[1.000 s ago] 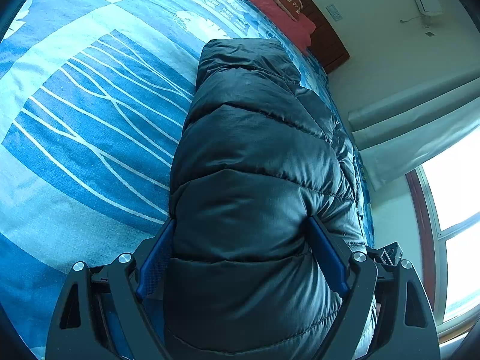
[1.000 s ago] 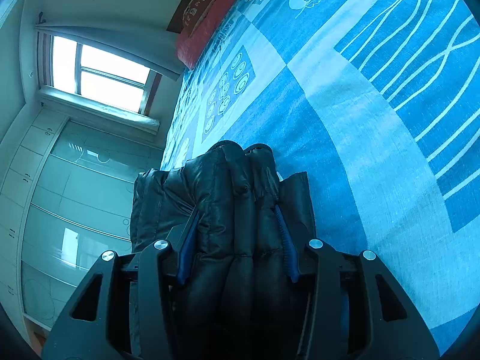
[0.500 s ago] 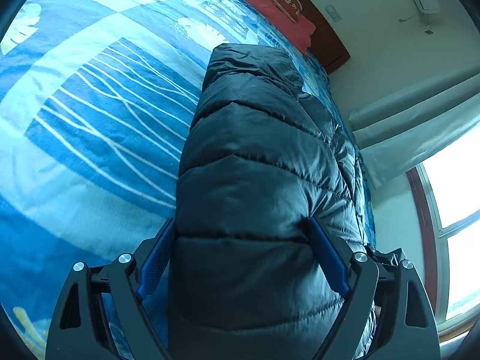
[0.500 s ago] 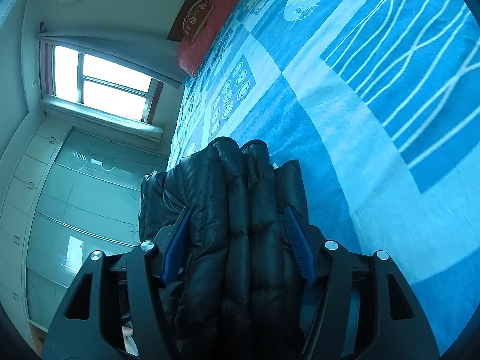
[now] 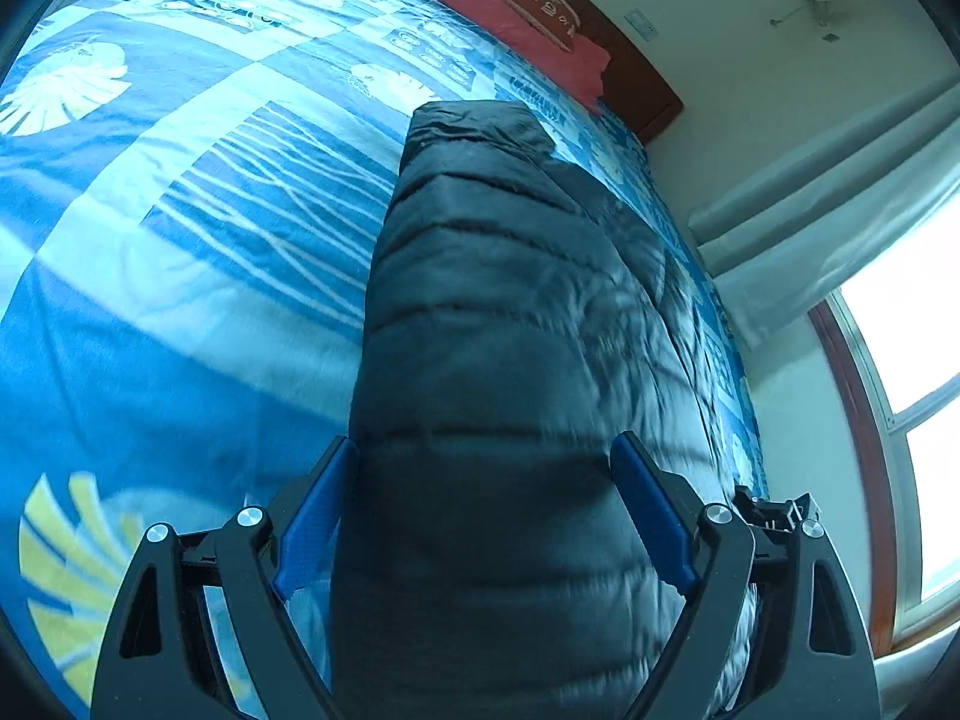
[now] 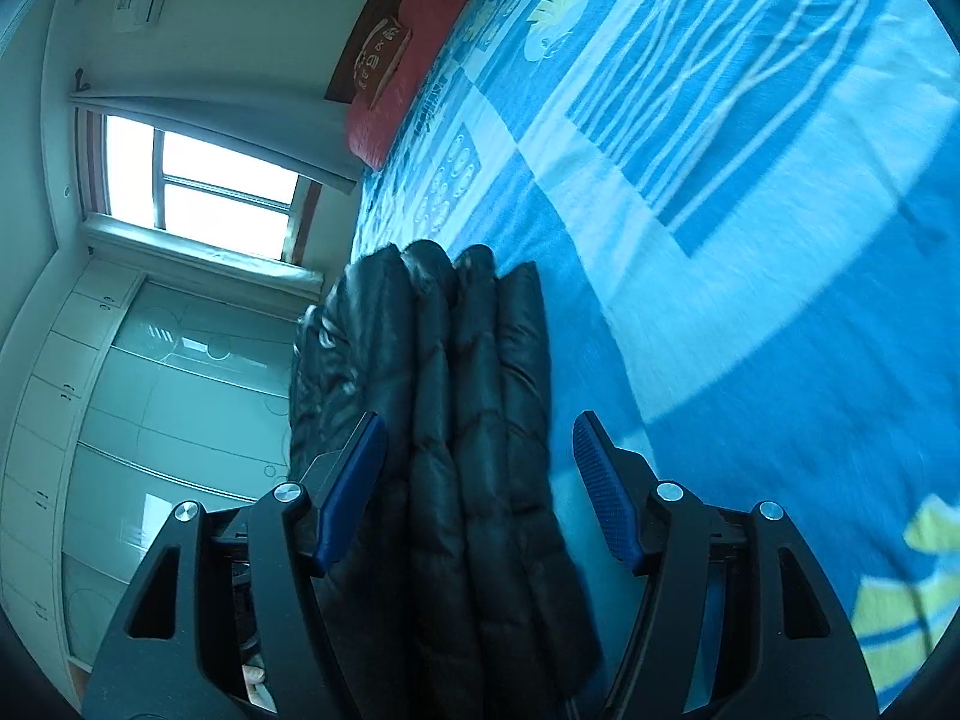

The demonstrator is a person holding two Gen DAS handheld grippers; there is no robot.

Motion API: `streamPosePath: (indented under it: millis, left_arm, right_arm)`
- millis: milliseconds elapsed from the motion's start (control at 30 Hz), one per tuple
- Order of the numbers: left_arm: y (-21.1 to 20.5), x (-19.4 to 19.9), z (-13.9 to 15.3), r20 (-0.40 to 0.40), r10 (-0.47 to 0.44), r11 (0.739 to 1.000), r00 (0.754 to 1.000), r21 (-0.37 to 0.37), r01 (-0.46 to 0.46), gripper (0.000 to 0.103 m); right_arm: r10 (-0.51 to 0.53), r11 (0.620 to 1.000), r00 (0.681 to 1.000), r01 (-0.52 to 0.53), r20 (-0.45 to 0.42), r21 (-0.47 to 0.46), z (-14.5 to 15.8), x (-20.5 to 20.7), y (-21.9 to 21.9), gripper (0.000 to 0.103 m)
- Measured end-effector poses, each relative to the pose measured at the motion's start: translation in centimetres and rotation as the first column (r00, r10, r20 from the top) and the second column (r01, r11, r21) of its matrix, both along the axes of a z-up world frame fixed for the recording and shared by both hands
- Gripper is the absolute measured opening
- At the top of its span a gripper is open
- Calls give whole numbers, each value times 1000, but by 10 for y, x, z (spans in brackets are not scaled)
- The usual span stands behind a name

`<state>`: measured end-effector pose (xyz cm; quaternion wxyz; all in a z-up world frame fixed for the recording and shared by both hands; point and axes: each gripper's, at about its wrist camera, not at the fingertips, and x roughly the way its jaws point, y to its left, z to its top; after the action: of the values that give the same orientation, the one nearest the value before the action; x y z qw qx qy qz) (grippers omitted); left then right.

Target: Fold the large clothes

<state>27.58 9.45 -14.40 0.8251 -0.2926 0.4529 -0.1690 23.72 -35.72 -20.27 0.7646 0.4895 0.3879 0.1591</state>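
A black puffer jacket [image 5: 510, 300] lies folded into a long thick bundle on the blue patterned bedcover [image 5: 180, 240]. My left gripper [image 5: 485, 441] holds its near end: both blue pads press into the padding, with the jaws spread wide around the bulk. In the right wrist view, the jacket's stacked folded layers [image 6: 468, 360] run between the fingers of my right gripper [image 6: 480, 419]. That gripper is open. Its right pad [image 6: 600, 480] stands clear of the fabric with bedcover showing in the gap, and its left pad [image 6: 354, 474] sits beside the layers.
A red pillow [image 5: 516, 12] and a dark wooden headboard [image 5: 636, 84] are at the bed's far end. A bright window [image 6: 198, 180] with a pale curtain [image 5: 810, 228] and a glass-fronted wardrobe [image 6: 150, 390] line the side beyond the jacket. Open bedcover [image 6: 720, 240] stretches away on the other side.
My right gripper's jaws have spread and let go of the folded layers they were squeezing. Both grippers have slid back along the bed; the left one still carries the jacket's end.
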Motion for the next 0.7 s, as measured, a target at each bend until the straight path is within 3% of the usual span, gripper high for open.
streamPosePath:
  millis: [567, 700]
  left_arm:
    - [-10, -98, 12, 57, -21, 996, 998, 85, 17, 85]
    - [-12, -118, 16, 69, -20, 992, 997, 127, 11, 85]
  right_arm:
    - [-16, 1000, 999, 16, 32, -5, 27, -114, 9, 65]
    - [-22, 994, 1000, 23, 19, -105, 37, -136, 18, 65]
